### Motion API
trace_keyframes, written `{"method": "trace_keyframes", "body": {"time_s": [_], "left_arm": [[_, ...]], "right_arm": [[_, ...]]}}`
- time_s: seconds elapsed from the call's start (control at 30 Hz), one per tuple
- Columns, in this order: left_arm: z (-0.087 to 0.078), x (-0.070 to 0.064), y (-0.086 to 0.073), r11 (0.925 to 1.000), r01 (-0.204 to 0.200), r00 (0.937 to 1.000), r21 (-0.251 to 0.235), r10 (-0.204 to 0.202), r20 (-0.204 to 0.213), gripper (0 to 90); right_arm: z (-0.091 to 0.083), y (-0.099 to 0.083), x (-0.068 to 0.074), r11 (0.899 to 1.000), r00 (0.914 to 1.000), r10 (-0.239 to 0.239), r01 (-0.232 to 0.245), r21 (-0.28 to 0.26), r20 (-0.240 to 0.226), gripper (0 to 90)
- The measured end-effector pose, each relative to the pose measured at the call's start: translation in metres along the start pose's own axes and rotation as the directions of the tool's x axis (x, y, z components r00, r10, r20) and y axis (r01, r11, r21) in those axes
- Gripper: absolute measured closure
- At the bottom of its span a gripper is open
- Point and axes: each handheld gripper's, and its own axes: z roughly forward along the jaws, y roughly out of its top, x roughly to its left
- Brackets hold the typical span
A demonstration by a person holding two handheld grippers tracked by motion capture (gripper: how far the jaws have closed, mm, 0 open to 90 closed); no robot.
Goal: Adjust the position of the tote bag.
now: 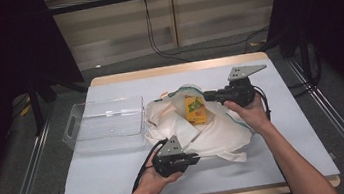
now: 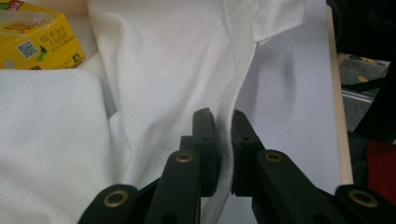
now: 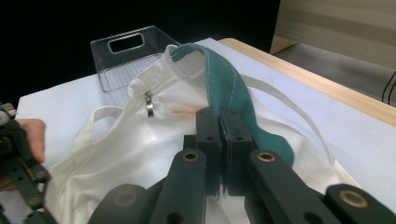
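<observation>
A white cloth bag (image 1: 205, 133) lies crumpled at the middle of the table (image 1: 119, 174), and both grippers have hold of its mouth. The left gripper (image 1: 193, 157), at the near edge of the bag, has its jaws closed on a fold of the white fabric, as the left gripper view shows with the cloth pinched between them. The right gripper (image 1: 208, 95), at the far right of the bag, has its jaws clamped on the green-lined rim (image 3: 229, 88) and lifts that edge up. Between the two grips the bag stands open, and a yellow carton (image 1: 195, 110) rests inside it, in plain view. Judging from this, the opening of the bag is done, while the carton is not yet taken out; the clear plastic bin (image 1: 105, 123) just to the left of the bag is empty and looks like the likely place for it. The table is covered with a pale grey-blue sheet with a wooden border showing at its edges. Beyond it are a grey floor, a light panelled wall with cables (image 1: 151, 29) hanging down, and dark curtains on both sides.
</observation>
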Motion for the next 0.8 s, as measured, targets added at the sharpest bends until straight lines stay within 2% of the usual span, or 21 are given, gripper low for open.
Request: {"method": "trace_keyframes", "body": {"time_s": [0.07, 0.1, 0.17, 0.2, 0.23, 0.37, 0.4, 0.5, 0.53, 0.57, 0.7, 0.8], "left_arm": [[-0.002, 0.0, 0.002, 1.0, -0.006, 1.0, -0.007, 0.006, 0.001, 84.7], [-0.003, 0.0, 0.003, 0.9998, 0.005, 1.0, -0.018, -0.005, 0.003, 85.0], [-0.005, 0.0, 0.005, 0.9999, -0.014, 0.9999, -0.01, 0.014, 0.005, 85.2], [-0.005, 0.0, 0.006, 0.9999, -0.004, 1.0, -0.016, 0.004, 0.005, 85.2], [-0.006, 0.0, 0.006, 0.9998, -0.013, 0.9999, -0.013, 0.013, 0.006, 85.3], [-0.009, -0.001, 0.011, 0.9994, -0.005, 1.0, -0.035, 0.005, 0.007, 85.6], [-0.011, -0.001, 0.012, 0.9996, -0.016, 0.9999, -0.025, 0.016, 0.0, 85.7], [-0.01, -0.002, 0.012, 0.9993, -0.007, 0.9999, -0.037, 0.008, 0.009, 85.6], [-0.011, -0.002, 0.011, 0.9996, -0.014, 0.9998, -0.023, 0.014, 0.014, 85.2], [-0.01, -0.002, 0.011, 0.9997, -0.005, 0.9999, -0.022, 0.005, 0.012, 85.0], [-0.011, -0.004, 0.011, 0.9996, -0.019, 0.9997, -0.019, 0.019, 0.017, 85.1], [-0.012, -0.004, 0.012, 0.9997, -0.014, 0.9996, -0.021, 0.014, 0.023, 85.1]], "right_arm": [[0.0, 0.0, -0.005, 1.0, 1.0, 0.005, -0.005, 0.005, 0.008, 87.0], [0.001, 0.0, -0.007, 1.0, 0.9999, 0.011, -0.011, 0.009, 0.012, 87.1], [0.001, 0.0, -0.013, 1.0, 0.9996, 0.018, -0.019, 0.01, 0.019, 87.1], [0.0, 0.001, -0.017, 1.0, 0.9994, 0.024, -0.024, 0.008, 0.024, 87.1], [0.0, 0.001, -0.021, 0.999, 0.9991, 0.034, -0.034, 0.005, 0.027, 87.1], [0.0, -0.002, -0.036, 0.998, 0.9967, 0.062, -0.062, 0.011, 0.052, 87.1], [0.0, -0.003, -0.039, 0.997, 0.996, 0.07, -0.071, 0.008, 0.056, 87.1], [0.0, -0.002, -0.046, 0.997, 0.9946, 0.081, -0.081, 0.008, 0.065, 87.1], [0.0, 0.0, -0.047, 0.997, 0.9948, 0.076, -0.077, 0.01, 0.068, 87.1], [0.001, 0.001, -0.049, 0.997, 0.9946, 0.073, -0.074, 0.015, 0.073, 87.1], [0.003, 0.0, -0.059, 0.995, 0.992, 0.092, -0.095, 0.037, 0.087, 87.1], [0.005, 0.001, -0.065, 0.994, 0.99, 0.093, -0.098, 0.047, 0.106, 87.1]]}}
